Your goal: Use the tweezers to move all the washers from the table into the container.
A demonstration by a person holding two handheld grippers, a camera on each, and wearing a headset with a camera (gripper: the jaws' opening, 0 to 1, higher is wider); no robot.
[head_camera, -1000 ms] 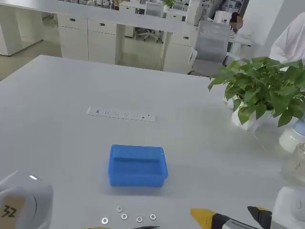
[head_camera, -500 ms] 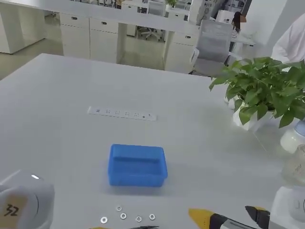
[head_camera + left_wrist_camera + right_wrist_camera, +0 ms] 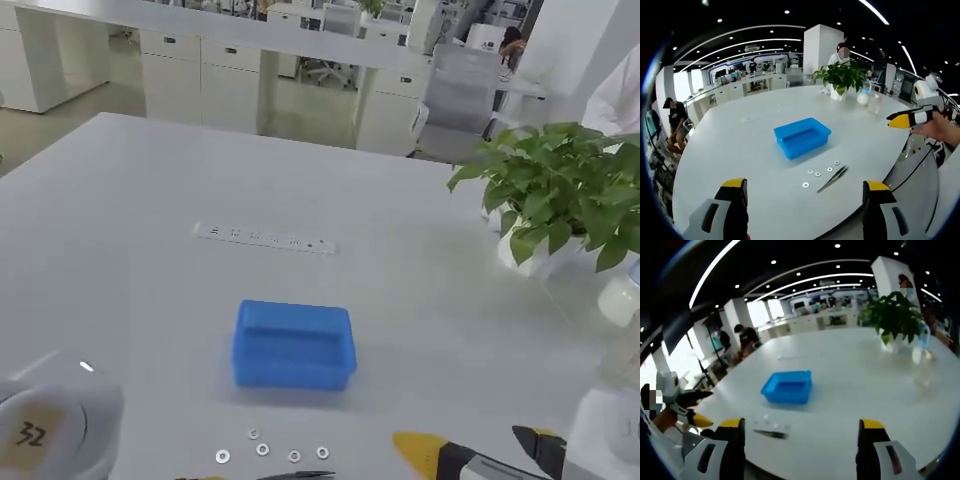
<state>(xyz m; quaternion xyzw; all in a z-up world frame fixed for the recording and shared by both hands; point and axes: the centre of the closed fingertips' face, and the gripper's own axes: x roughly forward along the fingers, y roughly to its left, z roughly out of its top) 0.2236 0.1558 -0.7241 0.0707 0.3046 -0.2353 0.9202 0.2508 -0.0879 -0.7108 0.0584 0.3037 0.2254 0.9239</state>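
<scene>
A broad white table (image 3: 150, 220) stands in a bright open office with white cabinets behind it. Near its middle sits the blue rectangular plastic container (image 3: 294, 345), open at the top. In the head view five small silver metal washers (image 3: 262, 450) lie loose on the table at 6 o'clock of the container, near it but apart from it. The slim dark metal tweezers (image 3: 295, 476) lie flat just beyond them at 6 o'clock, at the picture's lower edge. A flat white power strip (image 3: 265, 239) lies at 12 o'clock of the container, and a leafy green plant in a white pot (image 3: 560, 195) at 2 o'clock.

The left gripper (image 3: 805, 186) has its yellow-tipped jaws spread wide, holding nothing, with washers and tweezers at 12 o'clock. The right gripper (image 3: 801, 423) is likewise wide apart and empty, above the table's near edge at 4 o'clock of the container.
</scene>
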